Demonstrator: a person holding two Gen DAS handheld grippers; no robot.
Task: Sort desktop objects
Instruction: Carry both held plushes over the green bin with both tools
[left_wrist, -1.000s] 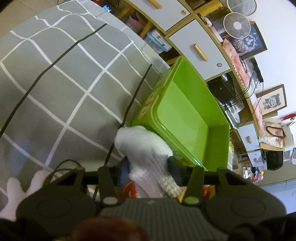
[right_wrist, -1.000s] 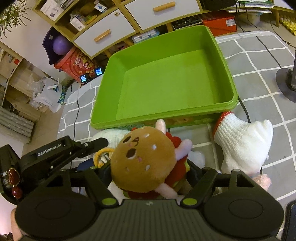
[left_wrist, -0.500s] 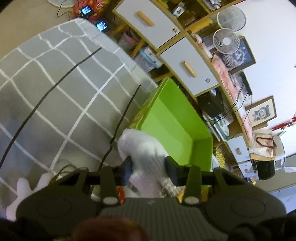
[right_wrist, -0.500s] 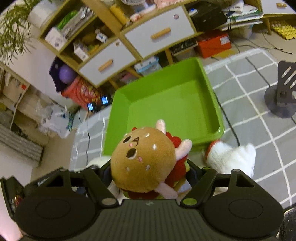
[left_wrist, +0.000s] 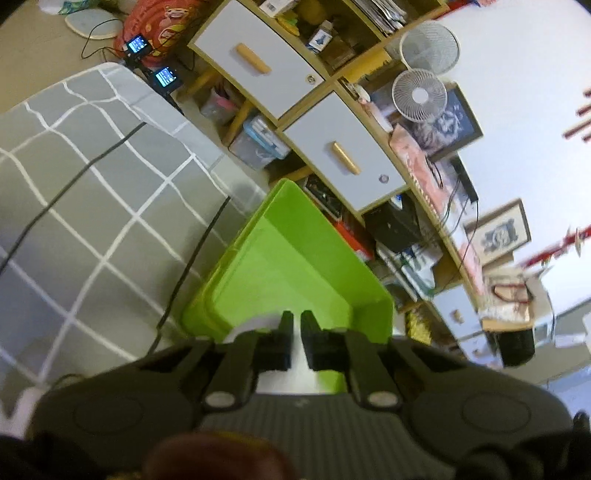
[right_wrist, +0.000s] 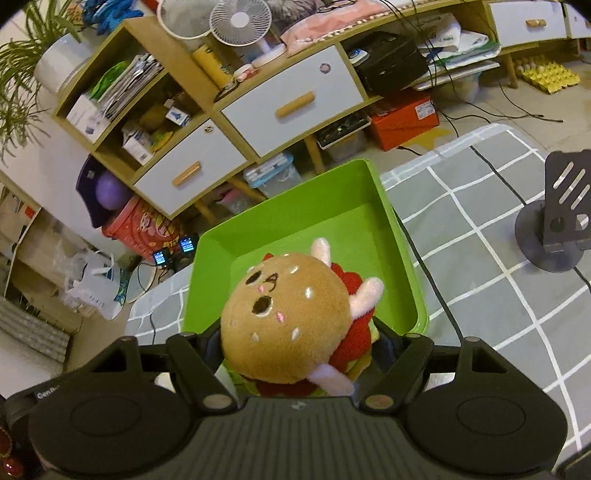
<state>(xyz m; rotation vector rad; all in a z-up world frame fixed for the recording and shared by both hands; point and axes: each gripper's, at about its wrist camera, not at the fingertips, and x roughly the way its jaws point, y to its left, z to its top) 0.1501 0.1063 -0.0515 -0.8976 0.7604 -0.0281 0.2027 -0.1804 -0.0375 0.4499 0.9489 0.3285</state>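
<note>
Two grippers carry soft things toward a green bin ahead of and below both.

The right gripper (right_wrist: 299, 347) is clamped on a burger plush toy (right_wrist: 288, 317), held over the near edge of the empty green bin (right_wrist: 399, 236) on the grey checked bench (right_wrist: 480, 236). The left gripper (left_wrist: 297, 332) has just been closing and is pinched nearly together on a white knitted glove (left_wrist: 255, 325), with the bin's near rim straight ahead. Both look about equally near; the right seems readier to drop.
</note>
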